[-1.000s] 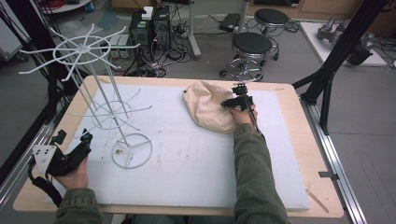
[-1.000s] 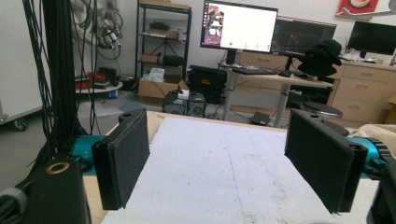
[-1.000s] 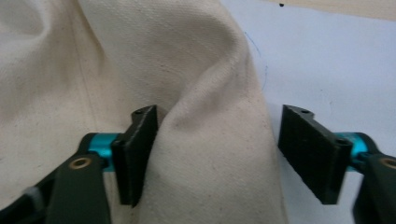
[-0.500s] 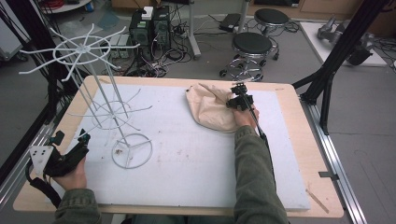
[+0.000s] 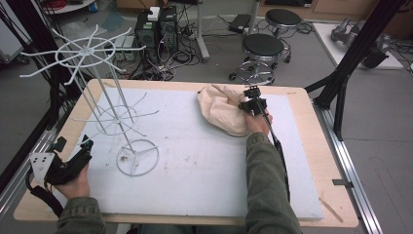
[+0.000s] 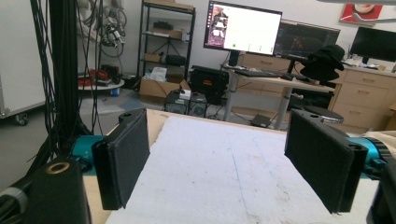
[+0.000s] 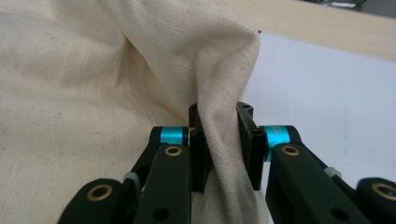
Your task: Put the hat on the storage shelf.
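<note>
Cream cloth bag [image 5: 221, 108] heaped upper middle of the high view, on the counter's [image 5: 195, 180] white mat. Soft, light, floppy; likely to sag and slip unless pinched at a doubled fold. Right tool [image 7: 223, 135] just closed, clamped on such a fold. Left tool [image 6: 224, 163] wide apart, empty, lower left.

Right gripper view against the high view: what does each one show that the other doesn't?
The right gripper view shows the black pads pinching a fold of the cream cloth, jaws just closed on it. The high view adds the white wire rack, the left gripper at the near corner, and stools beyond. Both show the cloth, the right gripper and the white mat.
</note>
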